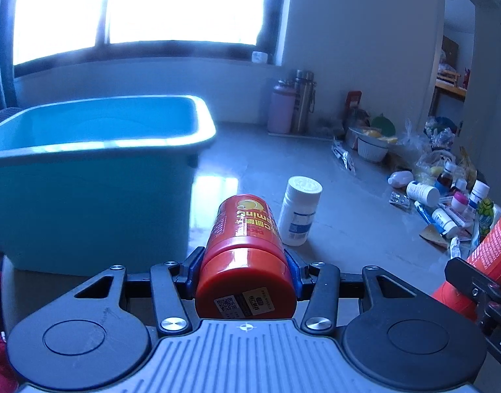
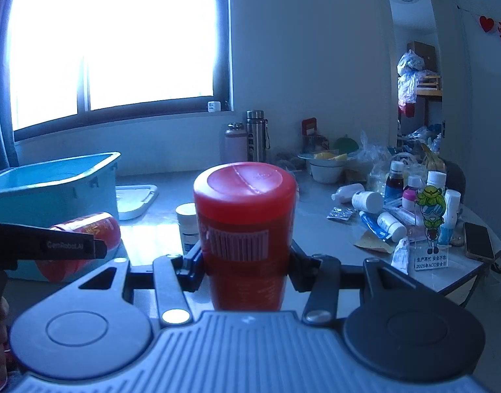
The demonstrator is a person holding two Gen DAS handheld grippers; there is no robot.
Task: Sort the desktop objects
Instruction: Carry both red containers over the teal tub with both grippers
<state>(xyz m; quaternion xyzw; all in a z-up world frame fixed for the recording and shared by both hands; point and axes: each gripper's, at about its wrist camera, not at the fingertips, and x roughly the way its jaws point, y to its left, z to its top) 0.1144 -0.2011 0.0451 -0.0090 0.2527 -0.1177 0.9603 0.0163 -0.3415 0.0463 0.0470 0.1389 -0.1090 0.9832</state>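
Note:
My left gripper (image 1: 245, 263) is shut on a red vitamin bottle (image 1: 243, 229), which lies tilted with its cap toward the camera. It hangs just right of the blue plastic bin (image 1: 96, 150), above the grey desk. A white pill bottle (image 1: 299, 211) stands just beyond it. My right gripper (image 2: 247, 262) is shut on a second red bottle (image 2: 245, 209), held upright with its cap on top. In the right wrist view the left gripper (image 2: 54, 245) and its red bottle (image 2: 86, 232) show at the left, in front of the bin (image 2: 54, 180).
A heap of medicine bottles, blister packs and tubes (image 2: 391, 209) covers the desk's right side, with a phone (image 2: 479, 240) and a cartoon stand (image 2: 432, 226) near the edge. A white lid (image 2: 135, 196) lies beside the bin. Two flasks (image 2: 247, 137) and a bowl (image 2: 325, 167) stand by the wall.

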